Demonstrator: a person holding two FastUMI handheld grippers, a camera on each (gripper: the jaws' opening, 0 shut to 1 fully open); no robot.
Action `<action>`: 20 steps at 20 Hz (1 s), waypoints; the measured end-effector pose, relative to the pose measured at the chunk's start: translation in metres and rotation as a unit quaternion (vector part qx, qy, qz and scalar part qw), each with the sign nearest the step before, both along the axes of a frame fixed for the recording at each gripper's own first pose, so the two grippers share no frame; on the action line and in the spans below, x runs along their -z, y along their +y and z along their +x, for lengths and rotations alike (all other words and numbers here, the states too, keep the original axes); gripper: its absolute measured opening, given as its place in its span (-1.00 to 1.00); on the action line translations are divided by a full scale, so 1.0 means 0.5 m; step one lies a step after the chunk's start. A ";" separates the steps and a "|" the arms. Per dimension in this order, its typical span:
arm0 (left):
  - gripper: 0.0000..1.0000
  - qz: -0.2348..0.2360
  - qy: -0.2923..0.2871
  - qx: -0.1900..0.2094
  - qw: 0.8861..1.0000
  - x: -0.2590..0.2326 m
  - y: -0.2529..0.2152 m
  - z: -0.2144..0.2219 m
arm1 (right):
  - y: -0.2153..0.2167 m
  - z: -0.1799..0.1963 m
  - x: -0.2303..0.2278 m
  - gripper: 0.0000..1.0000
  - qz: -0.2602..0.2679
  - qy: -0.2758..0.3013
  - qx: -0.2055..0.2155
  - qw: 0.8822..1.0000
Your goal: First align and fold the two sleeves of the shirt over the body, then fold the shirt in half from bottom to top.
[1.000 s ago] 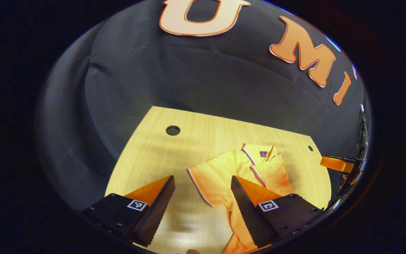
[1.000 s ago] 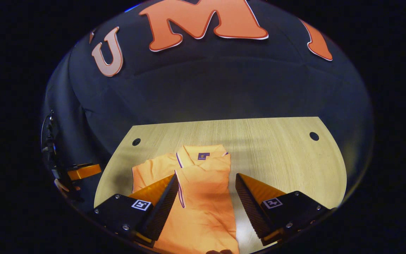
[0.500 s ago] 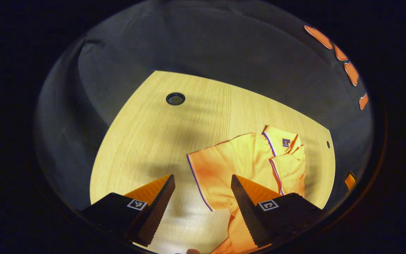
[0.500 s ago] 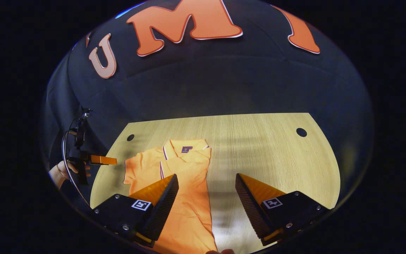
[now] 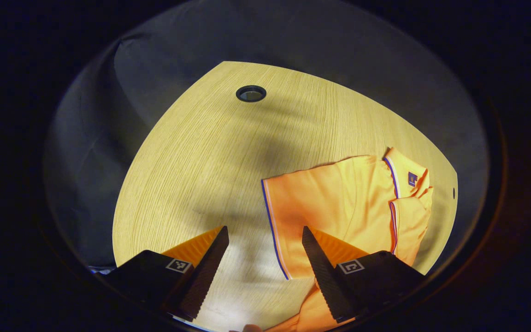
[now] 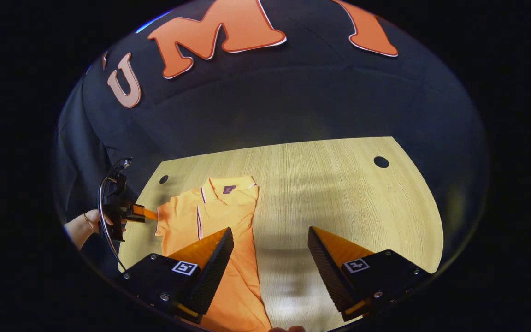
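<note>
Left gripper (image 5: 263, 240): fingers spread wide, nothing between them, held above the pale wood-grain table (image 5: 191, 161); between its tips lies bare tabletop and the trimmed cuff edge of the unfolded sleeve (image 5: 302, 203), which no finger touches as far as can be told. Right gripper (image 6: 270, 240): fingers likewise wide apart, holding nothing, poised over bare table just beside the shirt's right edge. Orange short-sleeved polo shirt with purple-and-white trim (image 6: 219, 230): lies flat on the table's left half in the right gripper view, collar toward the far edge; one sleeve is already folded over the body, the other is spread out to the side. Small dark label (image 6: 229, 189) inside the collar: too small to read. Square black-and-white marker tags on each gripper body: patterns, no legible writing. In the right gripper view the left gripper (image 6: 148, 213) appears farther off at the spread sleeve's edge, held by a hand (image 6: 88, 223). Round cable holes (image 6: 380, 162) sit near the table's far corners. Black cloth wall (image 6: 270, 106) stands behind.
</note>
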State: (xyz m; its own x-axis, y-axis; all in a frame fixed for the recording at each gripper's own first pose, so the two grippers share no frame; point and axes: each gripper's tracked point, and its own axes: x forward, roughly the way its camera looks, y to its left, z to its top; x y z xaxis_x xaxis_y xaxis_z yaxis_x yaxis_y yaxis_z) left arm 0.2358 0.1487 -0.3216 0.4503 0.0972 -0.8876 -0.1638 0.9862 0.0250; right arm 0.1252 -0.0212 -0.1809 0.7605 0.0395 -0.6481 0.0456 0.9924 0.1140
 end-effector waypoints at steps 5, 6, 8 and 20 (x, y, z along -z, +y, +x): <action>1.00 0.037 0.014 -0.004 0.999 0.026 0.006 -0.007 | -0.024 -0.004 0.011 0.98 -0.001 0.008 0.007 1.000; 0.98 0.033 0.020 -0.008 0.999 0.037 0.003 -0.013 | -0.023 -0.006 0.009 0.98 0.001 0.007 0.006 1.000; 0.99 0.021 0.022 -0.017 0.999 0.040 0.000 -0.023 | -0.022 -0.006 0.003 0.98 0.005 0.004 0.005 1.000; -0.84 0.050 -0.013 0.042 0.998 0.044 -0.053 0.009 | 0.013 -0.034 -0.049 0.97 0.019 -0.026 -0.007 0.999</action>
